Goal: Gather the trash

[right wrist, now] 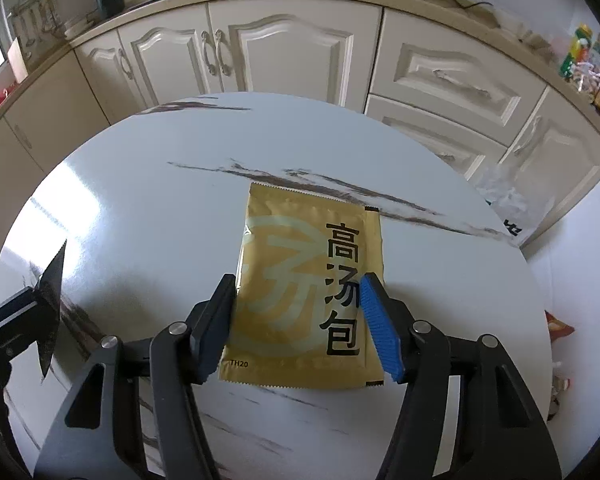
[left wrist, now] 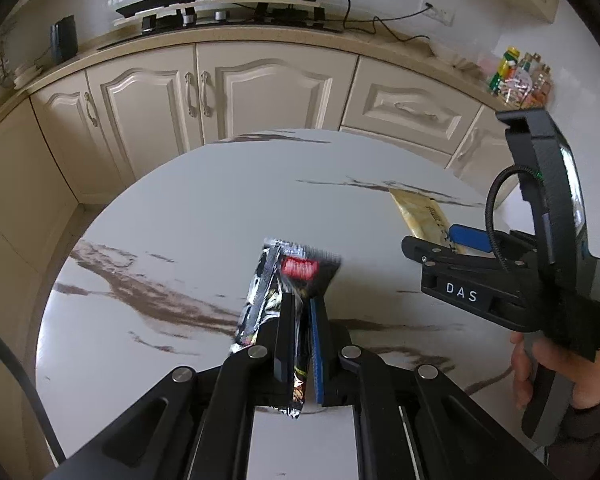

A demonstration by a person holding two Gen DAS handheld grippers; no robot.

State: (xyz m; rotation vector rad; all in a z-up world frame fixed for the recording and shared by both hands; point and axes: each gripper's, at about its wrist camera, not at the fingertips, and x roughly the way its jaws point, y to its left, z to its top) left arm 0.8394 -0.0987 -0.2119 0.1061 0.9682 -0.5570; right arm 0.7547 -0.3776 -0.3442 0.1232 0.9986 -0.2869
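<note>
Fingers of the right gripper [right wrist: 298,328] straddled, half-open, the flat gold foil sachet [right wrist: 304,288] near the marble table's [right wrist: 140,200] right edge; light, limp, slippery, best pinched across its sides. Left gripper [left wrist: 300,332] clamped a crinkly black-silver wrapper [left wrist: 288,276].

Both wrist cams angled down, close over shared table [left wrist: 172,208]

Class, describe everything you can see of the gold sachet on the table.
The gold sachet is a flat, glossy rectangular packet, foil-like, with serrated top and bottom edges, a pale swirl design, large black Chinese characters down its right side and "TH20" at its lower left. It looks sealed and lies flat on the white marble-patterned table. The right tool straddles it, one finger at each long edge; whether they press on it cannot be told.
</note>
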